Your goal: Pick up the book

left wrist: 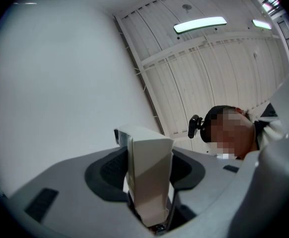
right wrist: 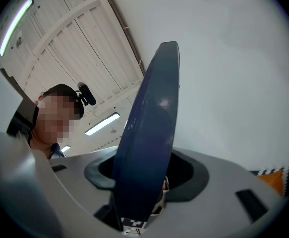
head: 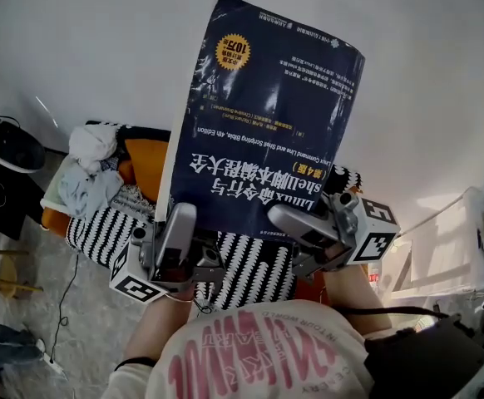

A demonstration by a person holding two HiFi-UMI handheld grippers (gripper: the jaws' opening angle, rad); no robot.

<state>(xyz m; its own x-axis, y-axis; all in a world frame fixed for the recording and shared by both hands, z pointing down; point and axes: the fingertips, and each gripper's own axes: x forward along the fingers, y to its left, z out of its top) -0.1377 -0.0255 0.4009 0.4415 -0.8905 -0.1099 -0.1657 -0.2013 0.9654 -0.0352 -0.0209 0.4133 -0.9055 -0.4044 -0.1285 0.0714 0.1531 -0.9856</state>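
1. Head view: the book (head: 263, 115), dark blue cover w/ white print, is up in the air in front of the white wall (head: 76, 48).
   - Cover faces the camera, print upside down, top end leaning toward 1 o'clock.
   - Left gripper (head: 178, 223) bites the book's bottom edge at its 7 o'clock corner; right gripper (head: 296, 221) bites at 5 o'clock.
   - Marker cubes sit outboard of each: left cube (head: 135, 285), right cube (head: 375, 231).
   - Behind the book's lower end is a black-and-white striped seat (head: 101, 231).
   - At 9 o'clock of the book an orange cushion (head: 146, 165) and a heap of pale clothes (head: 88, 169) lie on the seat.
   - The person's shirt (head: 250, 356), pink print, fills 6 o'clock of the frame.
2. Left gripper view: jaws are clamped on the book (left wrist: 149, 172), here its pale page block, standing up between the dark pads (left wrist: 110, 170) at 6 o'clock.
   - Wall covers 9 to 12 o'clock.
   - A ceiling lamp (left wrist: 200, 25) is at 1 o'clock.
   - The person w/ a head camera (left wrist: 194, 126) is at 3 o'clock.
3. Right gripper view: jaws are clamped on the book (right wrist: 147, 148), seen edge-on as a dark blue slab rising from 6 toward 12 o'clock.
   - The person is at 9 o'clock, w/ a lit lamp (right wrist: 104, 124) just beside the book.
   - A scrap of orange and striped fabric shows at 4 o'clock.
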